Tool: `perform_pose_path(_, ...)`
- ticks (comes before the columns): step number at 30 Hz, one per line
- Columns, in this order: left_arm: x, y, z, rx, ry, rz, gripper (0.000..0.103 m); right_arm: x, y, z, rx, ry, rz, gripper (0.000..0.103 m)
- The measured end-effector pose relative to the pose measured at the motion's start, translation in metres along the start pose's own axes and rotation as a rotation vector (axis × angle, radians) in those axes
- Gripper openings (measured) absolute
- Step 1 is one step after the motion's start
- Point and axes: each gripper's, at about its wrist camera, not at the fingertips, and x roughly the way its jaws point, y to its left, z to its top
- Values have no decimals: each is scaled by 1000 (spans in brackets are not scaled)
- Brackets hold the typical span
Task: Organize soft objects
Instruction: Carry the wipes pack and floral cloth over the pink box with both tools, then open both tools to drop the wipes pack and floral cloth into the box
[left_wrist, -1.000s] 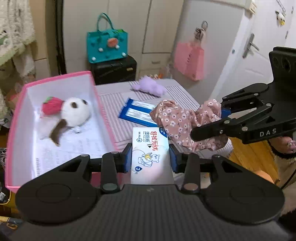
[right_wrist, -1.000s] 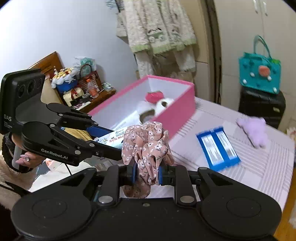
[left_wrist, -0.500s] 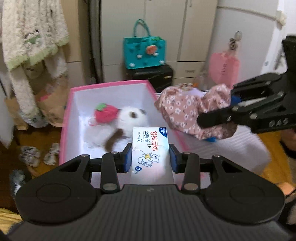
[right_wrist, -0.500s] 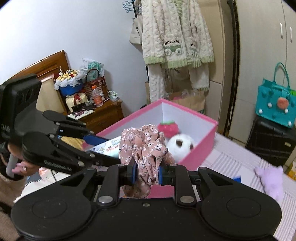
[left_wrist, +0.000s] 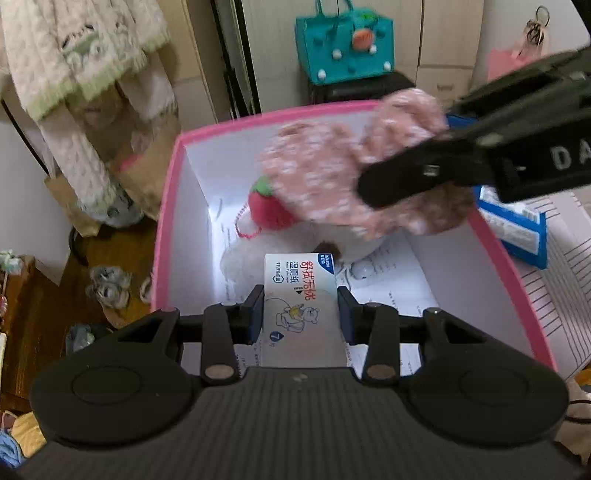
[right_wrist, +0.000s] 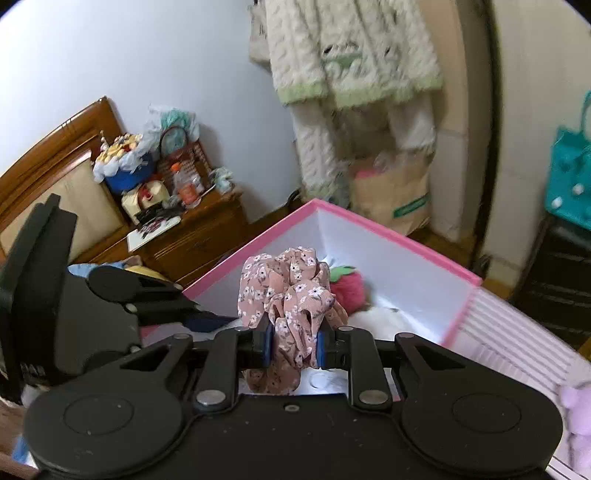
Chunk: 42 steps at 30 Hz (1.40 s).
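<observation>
My left gripper is shut on a white wet-wipes pack and holds it over the near end of the pink box. My right gripper is shut on a pink floral scrunchie, held above the box; the scrunchie also shows in the left wrist view. Inside the box lie a red strawberry plush and a white plush toy, partly hidden by the scrunchie. The strawberry also shows in the right wrist view.
Blue packs lie on the striped table right of the box. A purple plush lies on the table. A teal bag stands behind. A wooden nightstand with clutter stands left; sweaters hang behind.
Both grippers have moved left over the pink box with their loads. The scrunchie now hangs above the plush toys; the wipes pack is over the box's near end.
</observation>
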Motion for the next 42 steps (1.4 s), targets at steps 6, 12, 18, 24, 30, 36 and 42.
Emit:
perform_pose_path(6,17,8,2,-61,73,-41,39,48,-6,13,43,98,72,26)
perform_pose_path(12,26,17,1,-117,110,-60,39,90,-9,21,48,165,116,48)
perform_pose_path(18,30,23,2,-166,145,-89,40,93,-5,17,0,167,71,55)
perform_pose_path(24,24,23,5,-177,130,-76,46,64,-5,14,-32,107,48,66)
perform_pose_path(30,-6,12,-1,-117,82,-57,57,29,-6,6,-12,53,7,66)
perform_pose_path(36,-42,4,-6,-75,24,-27,67,-11,4,-4,-24,6,-23,66)
perform_pose_path(42,-82,-10,-13,-35,-38,22,85,-46,18,-21,-35,-22,-43,66)
